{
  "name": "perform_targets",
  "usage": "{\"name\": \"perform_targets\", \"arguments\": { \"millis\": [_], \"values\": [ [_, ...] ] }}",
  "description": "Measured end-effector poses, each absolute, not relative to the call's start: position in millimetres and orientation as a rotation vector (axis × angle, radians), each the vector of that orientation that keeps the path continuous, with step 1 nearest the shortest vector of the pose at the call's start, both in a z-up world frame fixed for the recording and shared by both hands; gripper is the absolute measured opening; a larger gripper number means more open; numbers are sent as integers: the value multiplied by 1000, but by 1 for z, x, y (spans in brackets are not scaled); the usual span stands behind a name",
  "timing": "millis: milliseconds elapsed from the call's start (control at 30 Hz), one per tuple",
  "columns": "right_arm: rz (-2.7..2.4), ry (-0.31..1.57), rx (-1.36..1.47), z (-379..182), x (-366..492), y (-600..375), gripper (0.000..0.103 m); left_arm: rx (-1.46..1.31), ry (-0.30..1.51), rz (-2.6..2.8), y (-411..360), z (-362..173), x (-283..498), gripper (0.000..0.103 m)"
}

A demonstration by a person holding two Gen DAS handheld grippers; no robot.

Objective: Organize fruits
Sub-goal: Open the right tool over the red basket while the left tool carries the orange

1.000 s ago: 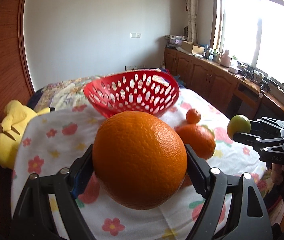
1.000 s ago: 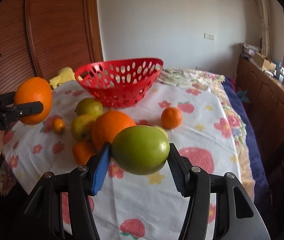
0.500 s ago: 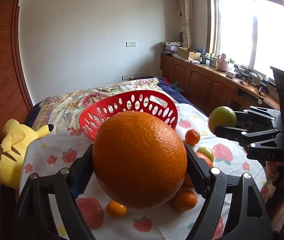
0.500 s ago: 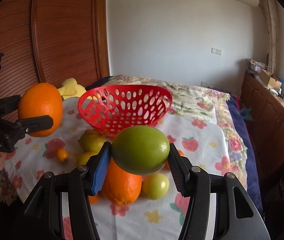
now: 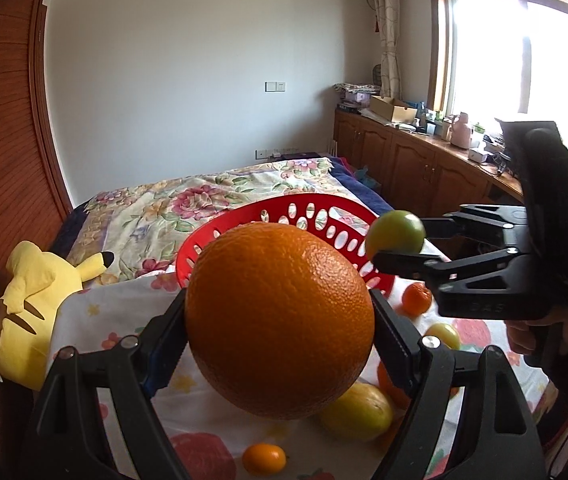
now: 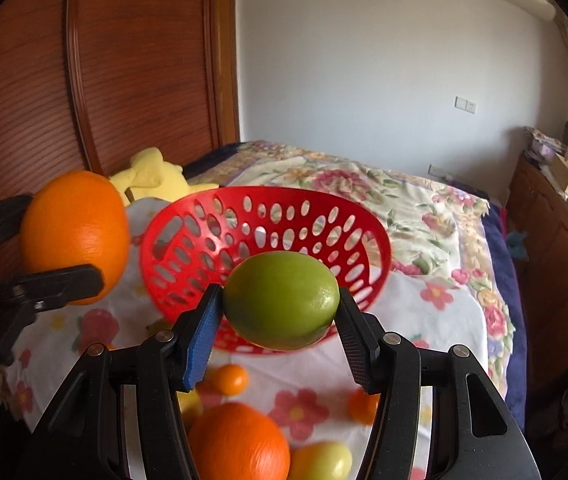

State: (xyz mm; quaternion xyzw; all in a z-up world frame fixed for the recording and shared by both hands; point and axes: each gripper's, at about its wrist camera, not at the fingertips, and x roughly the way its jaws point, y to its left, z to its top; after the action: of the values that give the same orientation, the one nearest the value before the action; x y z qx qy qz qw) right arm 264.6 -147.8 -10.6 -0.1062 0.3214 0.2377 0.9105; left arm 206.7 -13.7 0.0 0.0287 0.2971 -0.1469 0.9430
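Red basket (image 6: 368, 236) waits; my left gripper (image 5: 280, 332) clamps orange (image 5: 280, 320), right gripper (image 6: 280, 304) clamps lime (image 6: 280, 300), so 2 simultaneous drops could collide.

Big orange (image 5: 280, 320) had dimpled, slightly glossy peel; green fruit (image 6: 281, 300) looked smooth, waxy; basket (image 6: 188, 236) was glossy red perforated plastic; floral tablecloth (image 6: 436, 320) matt cloth; gripper pads (image 6: 203, 334) ribbed; plush toy (image 5: 28, 312) at 9 o'clock fuzzy

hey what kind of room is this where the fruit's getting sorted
Most likely a bedroom in a home: a bed with a floral quilt, a yellow plush toy beside it, and wooden cabinets under a curtained window.
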Motion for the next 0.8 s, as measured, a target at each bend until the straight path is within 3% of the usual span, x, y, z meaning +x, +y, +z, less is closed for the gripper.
{"name": "perform_targets", "arguments": {
  "millis": [800],
  "values": [
    [567,776,-275,-46,311,-124,58,90,674,-299,-20,-22,261,83]
  ]
}}
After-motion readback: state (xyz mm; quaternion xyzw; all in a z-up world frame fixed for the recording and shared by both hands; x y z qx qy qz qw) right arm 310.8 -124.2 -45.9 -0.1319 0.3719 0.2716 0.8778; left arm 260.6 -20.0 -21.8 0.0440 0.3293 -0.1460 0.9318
